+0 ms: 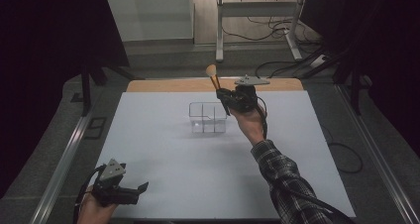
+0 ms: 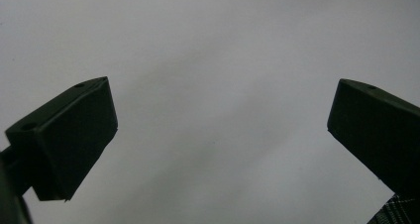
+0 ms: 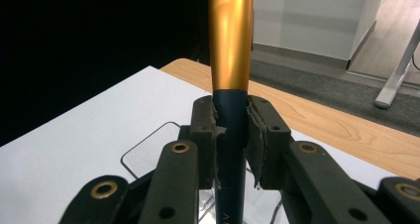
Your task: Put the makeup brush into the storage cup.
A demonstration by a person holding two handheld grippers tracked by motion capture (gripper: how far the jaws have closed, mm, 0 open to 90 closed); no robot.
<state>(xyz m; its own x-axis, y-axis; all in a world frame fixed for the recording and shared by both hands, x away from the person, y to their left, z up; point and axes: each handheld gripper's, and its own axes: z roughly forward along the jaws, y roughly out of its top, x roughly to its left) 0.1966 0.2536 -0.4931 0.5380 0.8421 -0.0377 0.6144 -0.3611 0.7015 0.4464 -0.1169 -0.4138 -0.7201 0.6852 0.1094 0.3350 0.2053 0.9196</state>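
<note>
A makeup brush (image 1: 216, 82) with a dark handle, a gold ferrule (image 3: 230, 40) and a pale tuft stands nearly upright in my right gripper (image 1: 226, 99). That gripper (image 3: 232, 135) is shut on the brush's dark handle and hovers over the right side of a clear divided box (image 1: 207, 118) in the middle of the white table sheet (image 1: 163, 149). My left gripper (image 1: 143, 189) rests low at the near left corner of the sheet. Its jaws stand wide open with nothing between them (image 2: 220, 130).
A wooden table edge (image 1: 168, 85) shows beyond the white sheet. Behind it are a white desk frame (image 1: 257, 16) and loose cables (image 1: 267, 28) on the floor. Metal rails (image 1: 64, 159) run along both sides of the table.
</note>
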